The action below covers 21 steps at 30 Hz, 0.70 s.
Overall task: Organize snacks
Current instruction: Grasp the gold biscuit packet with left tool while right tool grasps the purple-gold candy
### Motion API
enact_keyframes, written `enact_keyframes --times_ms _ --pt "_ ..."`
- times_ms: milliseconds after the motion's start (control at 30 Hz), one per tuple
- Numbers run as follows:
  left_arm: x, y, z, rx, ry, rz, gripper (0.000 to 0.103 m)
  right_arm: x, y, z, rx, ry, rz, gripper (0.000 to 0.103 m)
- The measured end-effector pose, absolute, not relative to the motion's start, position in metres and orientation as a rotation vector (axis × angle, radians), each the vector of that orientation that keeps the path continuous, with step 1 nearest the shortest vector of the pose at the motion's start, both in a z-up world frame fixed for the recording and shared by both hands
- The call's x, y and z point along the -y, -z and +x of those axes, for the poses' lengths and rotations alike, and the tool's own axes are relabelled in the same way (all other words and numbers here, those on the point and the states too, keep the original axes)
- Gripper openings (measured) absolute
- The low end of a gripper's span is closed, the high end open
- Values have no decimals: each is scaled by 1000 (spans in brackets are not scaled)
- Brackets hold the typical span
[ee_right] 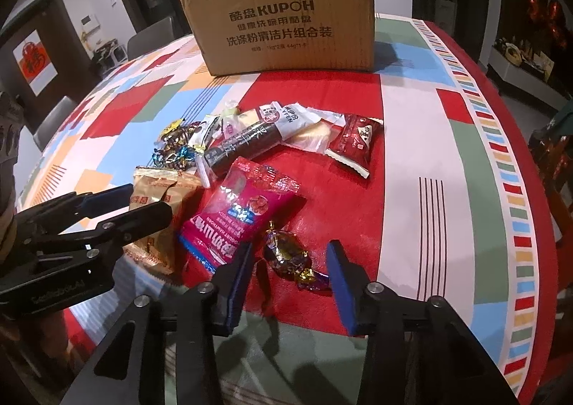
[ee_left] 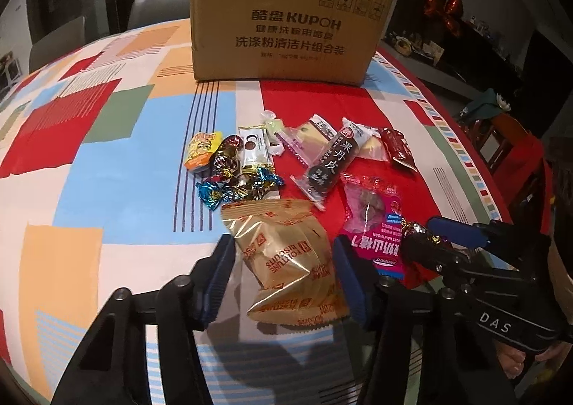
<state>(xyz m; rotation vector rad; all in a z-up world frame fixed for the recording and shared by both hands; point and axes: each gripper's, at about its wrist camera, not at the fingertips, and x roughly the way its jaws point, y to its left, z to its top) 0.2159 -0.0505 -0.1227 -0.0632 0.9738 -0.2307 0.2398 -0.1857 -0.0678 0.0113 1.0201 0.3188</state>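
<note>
Straddling the gold biscuit packet [ee_left: 286, 261], the left gripper [ee_left: 284, 279] has its blue-padded fingers [ee_left: 218, 276] spread wide, one to each side of the wrapper, with a gap showing on both sides, so nothing is pinched. The packet lies flat on the near part of the table [ee_left: 107, 161], under a patchwork cloth of red, blue, orange and green.

Just to its right, the right gripper [ee_right: 292, 283] sits low over a single foil-wrapped candy [ee_right: 290, 258] (purple and gold twist ends). Its fingers [ee_right: 343, 283] are also spread, one on either side of the candy and apart from it. The candy rests on a red patch of cloth, just beside the near corner of a pink hawthorn snack bag [ee_right: 247, 211], which lies between the two grippers.

Farther back, the rest of the snacks lie in a loose row: a long dark fruit-leather roll [ee_left: 331, 158] on top of a pale wrapped cake [ee_left: 370, 147], a dark red packet [ee_left: 397, 150] at the right end, a small white packet [ee_left: 255, 150], a yellow-orange pouch [ee_left: 202, 152] at the left end, and a cluster of shiny foil candies [ee_left: 236, 186] in front of it.

At the far side of the table stands a cardboard box [ee_left: 286, 29] printed KUPOH; whether its top is open I cannot tell.
</note>
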Motion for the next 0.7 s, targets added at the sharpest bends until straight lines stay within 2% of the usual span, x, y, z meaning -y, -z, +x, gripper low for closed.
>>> enact_keyframes --times_ms 133,433,467,700 --pt "48 123 216 -979 240 -79 48 185 68 241 -1017 -314 0 33" --pt "45 112 203 -960 240 -80 42 183 57 230 -1003 -305 14 27" --pt "45 110 201 -954 241 -77 42 183 55 229 -999 -306 15 23" --pt "46 88 184 -896 267 -63 41 183 30 214 -939 -309 29 23"
